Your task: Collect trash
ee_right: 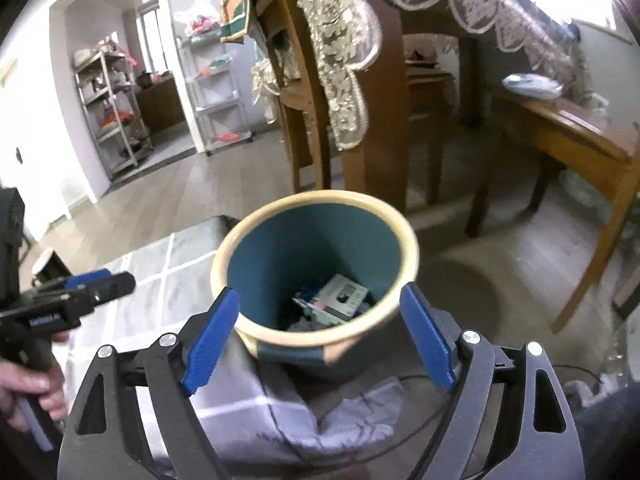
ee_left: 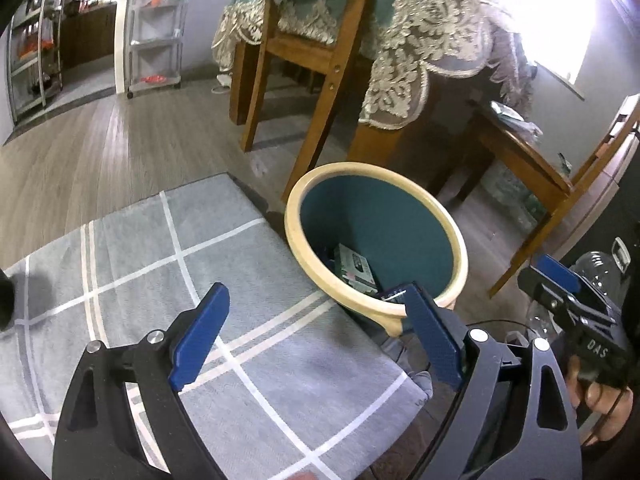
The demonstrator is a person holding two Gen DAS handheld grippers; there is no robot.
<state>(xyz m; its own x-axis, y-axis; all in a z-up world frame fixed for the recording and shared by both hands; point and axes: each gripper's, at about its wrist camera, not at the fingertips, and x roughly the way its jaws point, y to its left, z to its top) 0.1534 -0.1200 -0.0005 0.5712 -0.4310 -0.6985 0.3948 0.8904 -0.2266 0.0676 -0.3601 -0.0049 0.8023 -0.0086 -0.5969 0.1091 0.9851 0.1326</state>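
While the left tool (ee_left: 316, 332) hung wide open over the grey checked rug (ee_left: 132, 280), gripping nothing, its right fingertip (ee_left: 420, 304) overlapped the bin's cream rim. To its right stood the teal trash bin (ee_right: 316, 240) on the floor, with a small box (ee_right: 344, 298) inside. The right tool (ee_right: 320, 320) was equally spread and empty above the bin.
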